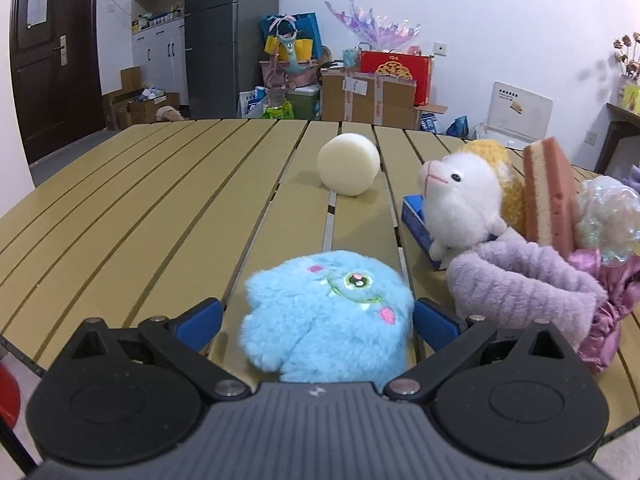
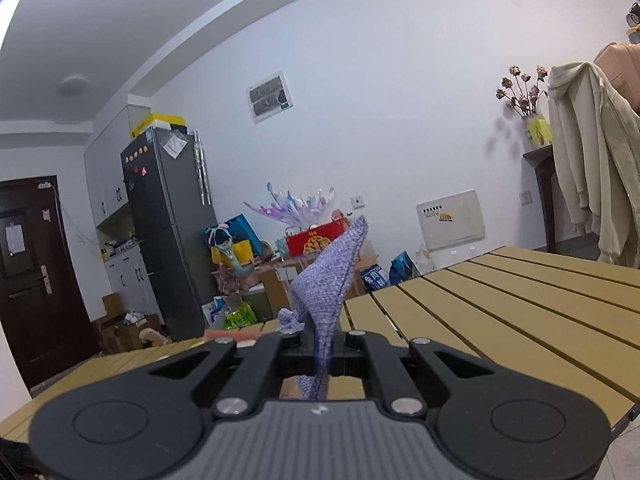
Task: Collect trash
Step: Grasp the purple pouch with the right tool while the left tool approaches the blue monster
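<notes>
In the left wrist view my left gripper (image 1: pixel 318 318) is open, its blue fingertips (image 1: pixel 200 318) on either side of a fluffy light-blue plush toy (image 1: pixel 328 314) lying on the slatted table (image 1: pixel 160 200). I cannot tell whether the pads touch it. In the right wrist view my right gripper (image 2: pixel 322 346) is shut on a lavender woven cloth (image 2: pixel 332 276), held above the table (image 2: pixel 520 300) with the cloth sticking up between the jaws.
Right of the blue plush: a white lamb plush (image 1: pixel 460 196), a blue box (image 1: pixel 416 220), a purple fuzzy band (image 1: pixel 520 276), a pink sponge (image 1: pixel 552 196), a bubble-wrap ball (image 1: pixel 608 216), crumpled purple fabric (image 1: pixel 608 312). A cream foam cylinder (image 1: pixel 348 164) lies farther back.
</notes>
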A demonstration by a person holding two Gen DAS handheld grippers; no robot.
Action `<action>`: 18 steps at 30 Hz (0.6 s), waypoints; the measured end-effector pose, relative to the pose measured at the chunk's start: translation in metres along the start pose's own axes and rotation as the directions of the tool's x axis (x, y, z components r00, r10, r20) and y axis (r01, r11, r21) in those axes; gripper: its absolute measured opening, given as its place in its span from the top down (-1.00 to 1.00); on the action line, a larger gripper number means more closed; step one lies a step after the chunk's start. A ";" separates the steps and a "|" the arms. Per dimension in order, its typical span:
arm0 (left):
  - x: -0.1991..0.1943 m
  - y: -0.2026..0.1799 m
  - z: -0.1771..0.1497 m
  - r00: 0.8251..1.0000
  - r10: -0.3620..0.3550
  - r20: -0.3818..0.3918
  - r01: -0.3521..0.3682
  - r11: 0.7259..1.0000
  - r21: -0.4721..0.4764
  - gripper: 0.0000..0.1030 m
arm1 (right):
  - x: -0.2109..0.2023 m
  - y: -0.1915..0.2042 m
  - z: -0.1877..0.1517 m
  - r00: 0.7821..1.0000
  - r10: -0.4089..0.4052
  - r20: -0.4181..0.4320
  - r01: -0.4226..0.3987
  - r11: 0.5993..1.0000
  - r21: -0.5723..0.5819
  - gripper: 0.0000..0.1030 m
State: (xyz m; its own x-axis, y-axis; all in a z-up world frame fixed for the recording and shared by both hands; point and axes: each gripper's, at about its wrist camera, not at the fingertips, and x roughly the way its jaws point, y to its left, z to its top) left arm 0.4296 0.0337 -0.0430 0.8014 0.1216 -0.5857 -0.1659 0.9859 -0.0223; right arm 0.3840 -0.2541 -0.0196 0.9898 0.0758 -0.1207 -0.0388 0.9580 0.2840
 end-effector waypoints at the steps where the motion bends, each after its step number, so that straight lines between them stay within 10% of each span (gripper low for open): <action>1: 0.002 0.000 -0.001 1.000 0.001 0.000 -0.001 1.000 -0.004 -1.00 | 0.000 -0.002 -0.001 1.000 0.000 -0.005 0.000 1.000 -0.002 0.94; 9: 0.001 0.002 -0.010 1.000 -0.018 0.018 0.018 1.000 -0.006 -0.56 | 0.000 -0.004 -0.001 1.000 0.001 -0.022 -0.001 1.000 0.002 0.94; 18: -0.010 0.006 -0.008 0.998 -0.026 0.062 0.027 0.999 -0.027 -0.51 | -0.001 0.001 0.000 1.000 0.011 -0.021 -0.011 1.000 -0.004 0.94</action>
State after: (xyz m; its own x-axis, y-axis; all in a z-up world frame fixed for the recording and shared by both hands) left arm 0.4159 0.0375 -0.0440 0.8393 0.1031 -0.5338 -0.1592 0.9854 -0.0599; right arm 0.3827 -0.2534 -0.0193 0.9862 0.0919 -0.1379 -0.0500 0.9584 0.2811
